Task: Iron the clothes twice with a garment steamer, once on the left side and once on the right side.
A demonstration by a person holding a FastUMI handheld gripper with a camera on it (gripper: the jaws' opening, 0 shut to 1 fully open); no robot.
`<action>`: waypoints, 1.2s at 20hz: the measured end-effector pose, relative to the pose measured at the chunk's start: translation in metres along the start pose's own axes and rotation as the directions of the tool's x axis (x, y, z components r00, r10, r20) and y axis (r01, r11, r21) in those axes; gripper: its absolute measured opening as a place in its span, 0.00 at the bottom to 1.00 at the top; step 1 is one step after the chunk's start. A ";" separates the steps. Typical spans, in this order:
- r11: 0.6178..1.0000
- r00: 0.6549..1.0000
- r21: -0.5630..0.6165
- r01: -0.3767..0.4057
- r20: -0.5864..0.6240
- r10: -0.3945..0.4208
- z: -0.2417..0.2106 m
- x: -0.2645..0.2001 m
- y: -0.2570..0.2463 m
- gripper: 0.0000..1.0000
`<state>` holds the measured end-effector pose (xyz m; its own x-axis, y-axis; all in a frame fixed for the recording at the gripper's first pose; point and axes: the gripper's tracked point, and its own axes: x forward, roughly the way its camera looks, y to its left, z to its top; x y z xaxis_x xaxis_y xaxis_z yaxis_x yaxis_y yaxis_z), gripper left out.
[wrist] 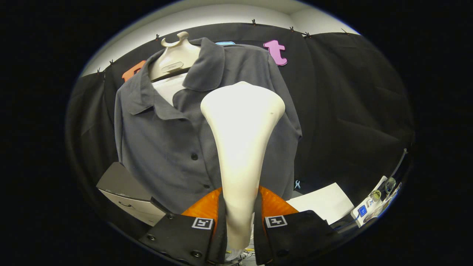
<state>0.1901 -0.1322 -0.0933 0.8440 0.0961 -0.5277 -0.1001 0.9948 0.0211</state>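
**Steamer held at the shirt's right-of-placket panel; slip and stray contact are the risks**

Nearest, the gripper (pixel 239 225) has both fingers (pixel 184 232) closed narrow on the handle of the garment steamer (pixel 240 147), the handle pinched between them; the smooth, tapering handle could, in my judgement, slide or twist in that grip if the head drags on cloth; pressing too hard might also swing the shirt on its hanger, so the pass would miss. The steamer's long axis runs straight ahead from the fingers, its wide head pointing away toward the shirt; whether the head touches fabric I cannot tell. Beyond it hangs the grey shirt (pixel 162 140) on a pale hanger (pixel 175 57), buttoned, the head lying over its panel beside the button line.
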 end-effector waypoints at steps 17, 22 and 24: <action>0.996 0.981 0.004 -0.084 -0.178 0.083 -0.104 0.051 -0.004 0.37; 0.997 0.972 0.013 -0.080 -0.222 0.081 -0.129 0.057 -0.008 0.37; 0.997 0.968 0.014 -0.080 -0.236 0.081 -0.137 0.057 -0.010 0.37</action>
<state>0.1668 -0.1413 -0.2394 0.6849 0.1656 -0.7095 -0.1599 0.9842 0.0753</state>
